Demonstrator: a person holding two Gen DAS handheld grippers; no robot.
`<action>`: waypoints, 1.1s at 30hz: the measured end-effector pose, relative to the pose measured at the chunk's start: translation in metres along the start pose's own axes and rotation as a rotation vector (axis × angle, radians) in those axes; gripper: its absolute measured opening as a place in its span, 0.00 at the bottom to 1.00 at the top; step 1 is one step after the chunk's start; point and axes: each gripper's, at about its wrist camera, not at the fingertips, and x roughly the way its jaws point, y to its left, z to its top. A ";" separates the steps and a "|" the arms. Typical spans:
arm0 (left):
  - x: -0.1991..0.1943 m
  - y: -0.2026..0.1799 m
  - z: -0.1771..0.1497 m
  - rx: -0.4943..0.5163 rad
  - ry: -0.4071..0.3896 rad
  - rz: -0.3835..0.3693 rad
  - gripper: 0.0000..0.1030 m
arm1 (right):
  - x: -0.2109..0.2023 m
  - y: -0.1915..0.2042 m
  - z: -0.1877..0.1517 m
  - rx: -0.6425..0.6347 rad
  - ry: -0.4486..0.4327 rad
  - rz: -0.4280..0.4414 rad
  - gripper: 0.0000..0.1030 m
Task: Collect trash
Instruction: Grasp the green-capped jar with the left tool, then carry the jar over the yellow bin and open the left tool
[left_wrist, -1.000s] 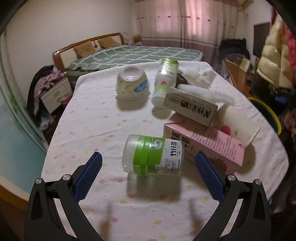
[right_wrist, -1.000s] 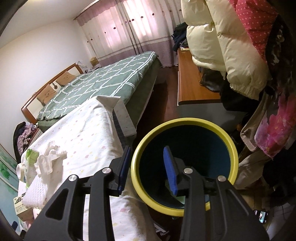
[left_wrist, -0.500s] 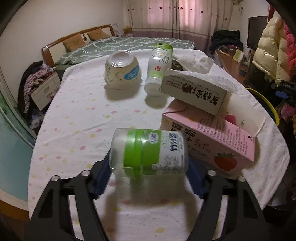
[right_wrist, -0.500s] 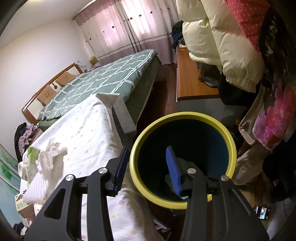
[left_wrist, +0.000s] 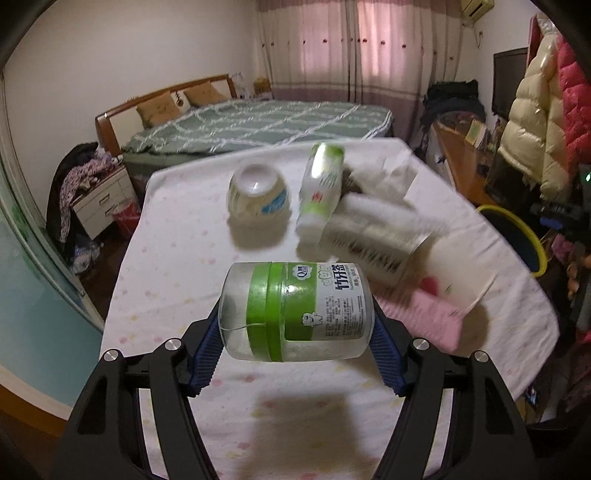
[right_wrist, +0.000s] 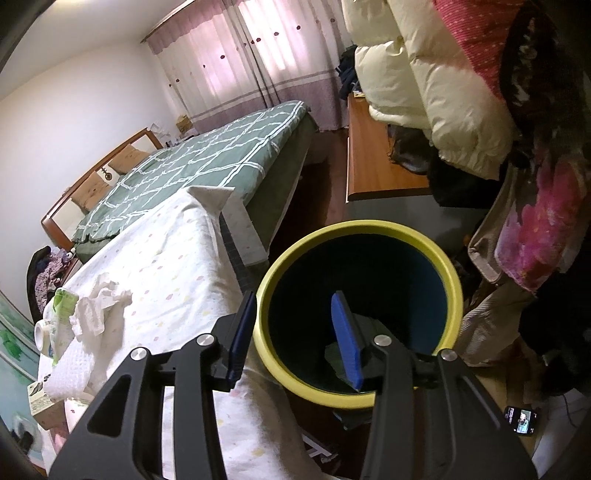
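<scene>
Left gripper (left_wrist: 295, 339), wide a second ago, now pinches the jar (left_wrist: 295, 310), lifted off the table (left_wrist: 177, 280); bin (left_wrist: 517, 236) next.

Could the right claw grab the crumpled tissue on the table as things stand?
Probably, once emptied: the right claw straddles the bin's yellow rim; the crumpled tissue lies uncovered to its left.
</scene>
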 end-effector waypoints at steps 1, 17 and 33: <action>-0.005 -0.002 0.004 -0.001 -0.012 -0.009 0.68 | -0.001 -0.001 0.000 0.001 -0.002 -0.001 0.39; 0.024 -0.145 0.087 0.101 -0.048 -0.267 0.68 | -0.020 -0.050 -0.002 0.043 -0.029 -0.050 0.40; 0.129 -0.320 0.105 0.243 0.104 -0.376 0.68 | -0.021 -0.102 -0.003 0.098 -0.037 -0.084 0.47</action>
